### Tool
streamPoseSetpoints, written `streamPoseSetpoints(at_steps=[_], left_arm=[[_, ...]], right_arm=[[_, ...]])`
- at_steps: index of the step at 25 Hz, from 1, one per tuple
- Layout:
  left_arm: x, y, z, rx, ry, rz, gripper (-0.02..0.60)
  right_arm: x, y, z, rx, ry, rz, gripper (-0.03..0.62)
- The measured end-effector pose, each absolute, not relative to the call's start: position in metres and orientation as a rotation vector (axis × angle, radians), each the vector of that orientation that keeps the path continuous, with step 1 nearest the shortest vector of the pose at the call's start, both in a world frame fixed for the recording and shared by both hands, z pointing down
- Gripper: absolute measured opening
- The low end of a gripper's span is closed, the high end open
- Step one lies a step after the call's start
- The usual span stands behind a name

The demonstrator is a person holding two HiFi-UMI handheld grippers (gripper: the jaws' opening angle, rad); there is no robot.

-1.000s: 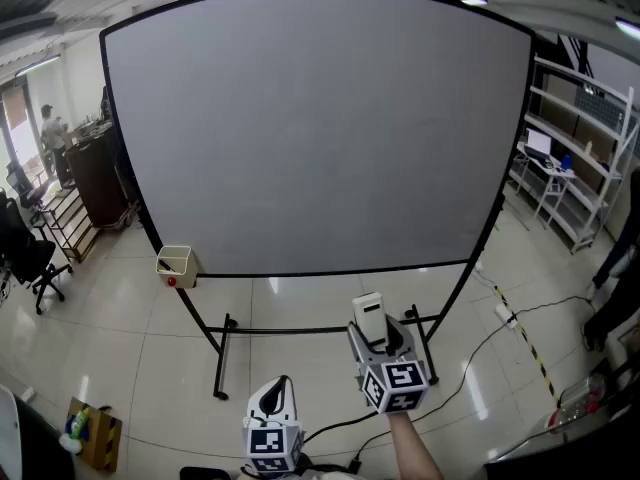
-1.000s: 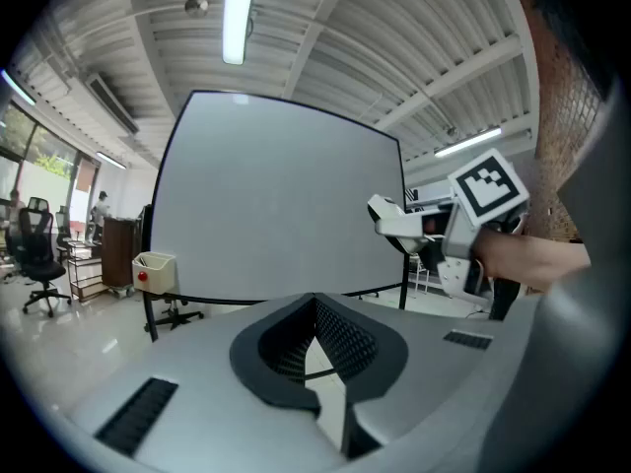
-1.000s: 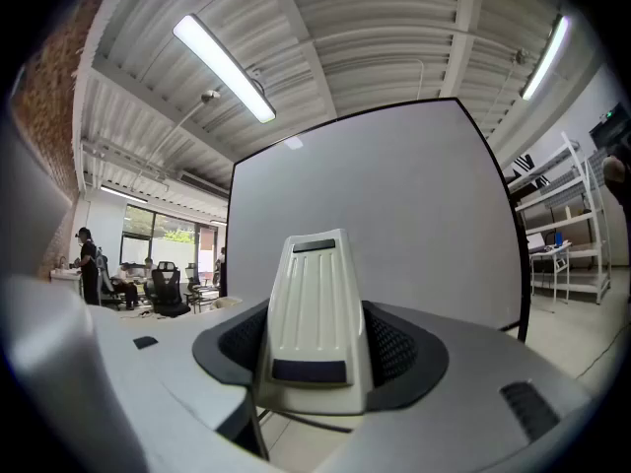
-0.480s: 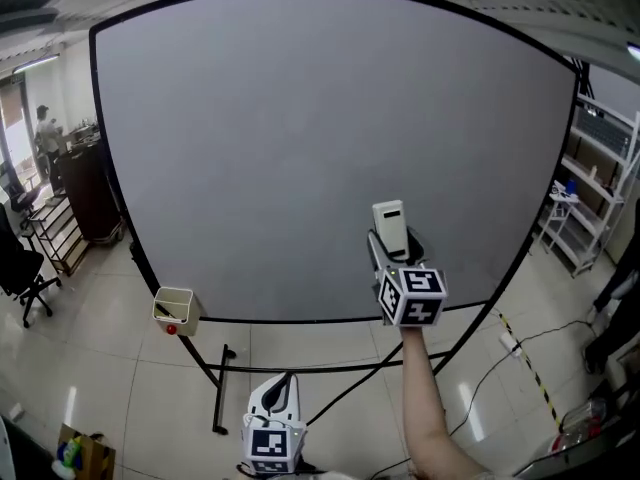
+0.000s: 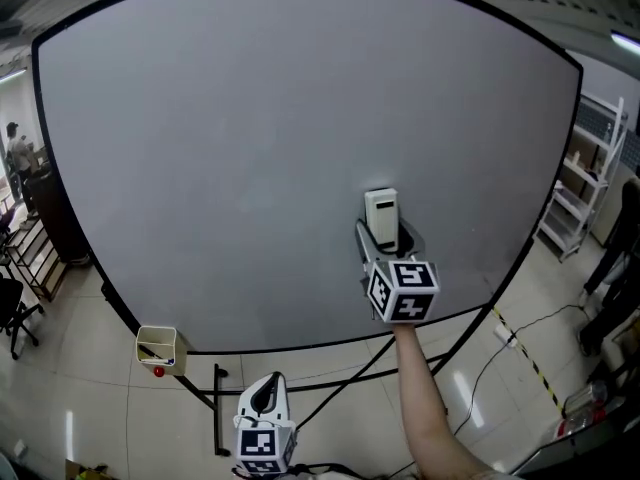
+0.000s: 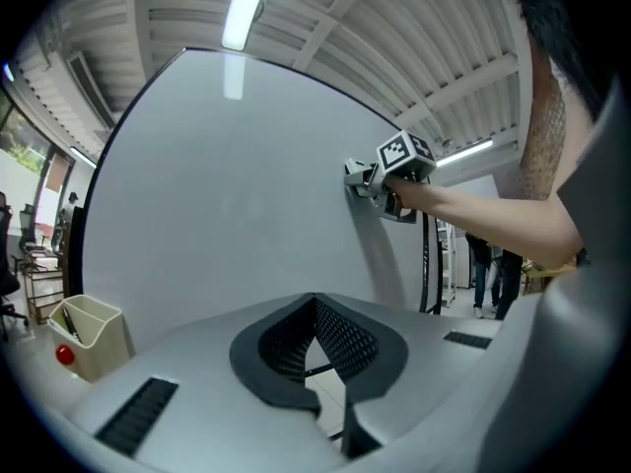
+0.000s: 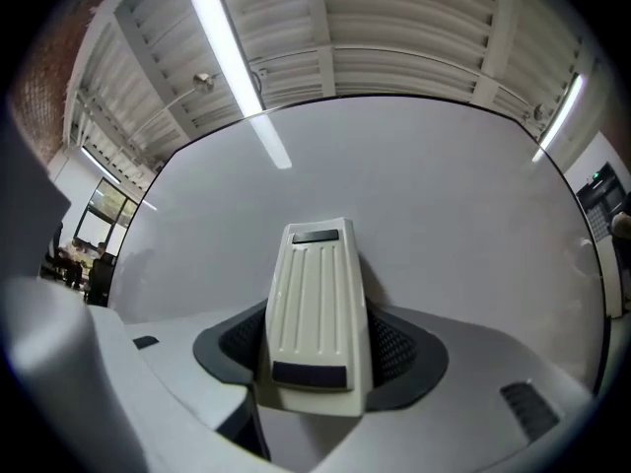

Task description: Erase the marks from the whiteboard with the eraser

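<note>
The big whiteboard (image 5: pixel 250 148) fills the head view; I make out no marks on its grey-white face. My right gripper (image 5: pixel 384 240) is raised in front of the board's lower right part, shut on the cream ribbed eraser (image 5: pixel 381 218), whose tip points at the board. The right gripper view shows the eraser (image 7: pixel 315 304) upright between the dark pads, the whiteboard (image 7: pixel 424 195) close behind. My left gripper (image 5: pixel 264 400) hangs low below the board, jaws together and empty. From the left gripper view the right gripper (image 6: pixel 373 177) is at the whiteboard (image 6: pixel 217 215).
A small beige bin (image 5: pixel 158 346) with a red knob hangs at the board's lower left corner. The black stand legs (image 5: pixel 218 408) spread over the tiled floor. White shelving (image 5: pixel 585 168) and a floor cable (image 5: pixel 535 323) are at the right; a person (image 5: pixel 625 238) stands there.
My right gripper has lifted the eraser from below the board's bottom edge up in front of its lower right part. The board now looms closer. The left gripper stays low.
</note>
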State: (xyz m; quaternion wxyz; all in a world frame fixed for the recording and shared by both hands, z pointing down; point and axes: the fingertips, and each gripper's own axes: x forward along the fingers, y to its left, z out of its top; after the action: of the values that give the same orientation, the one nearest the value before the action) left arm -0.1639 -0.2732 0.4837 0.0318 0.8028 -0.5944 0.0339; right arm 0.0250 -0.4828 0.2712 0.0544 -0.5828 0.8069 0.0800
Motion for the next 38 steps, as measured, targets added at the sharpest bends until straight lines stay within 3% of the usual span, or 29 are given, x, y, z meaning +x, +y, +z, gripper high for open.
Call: streamPoseSetpoints(at_steps=[6,13,20,27,29,34,38], left_arm=[[-0.157,-0.292,0.485,2.428,-1.832,0.1,0.001],[-0.145,-0.299,0.492,2.384,-1.813,0.082,0.0],[-0.149,-0.304,0.494,2.32,-1.851,0.053,0.0],[-0.155,-0.297,0.5,2.276,-1.863,0.053,0.0],[-0.16,-0.298,0.499,2.252,-1.879,0.035,0.001],[-0.164,-0.295,0.496,2.244,-1.892,0.025,0.0],[-0.168,-0.285,0.503,2.23,-1.877,0.038,0.0]], right_arm=[[-0.002,-0.479,0.355,-1.947,2.744,0.404,0.276],[0.071,-0.496,0.236,-1.912,2.509,0.271,0.276],[0.01,-0.482,0.399,-2.037,2.91,0.235,0.276],[0.076,-0.499,0.297,-2.038,2.663,0.048,0.275],[0.06,-0.495,0.317,-2.051,2.714,0.024,0.276],[-0.027,-0.477,0.462,-1.908,3.098,-0.193,0.276],[0.019,-0.487,0.418,-1.894,2.912,-0.309,0.275]])
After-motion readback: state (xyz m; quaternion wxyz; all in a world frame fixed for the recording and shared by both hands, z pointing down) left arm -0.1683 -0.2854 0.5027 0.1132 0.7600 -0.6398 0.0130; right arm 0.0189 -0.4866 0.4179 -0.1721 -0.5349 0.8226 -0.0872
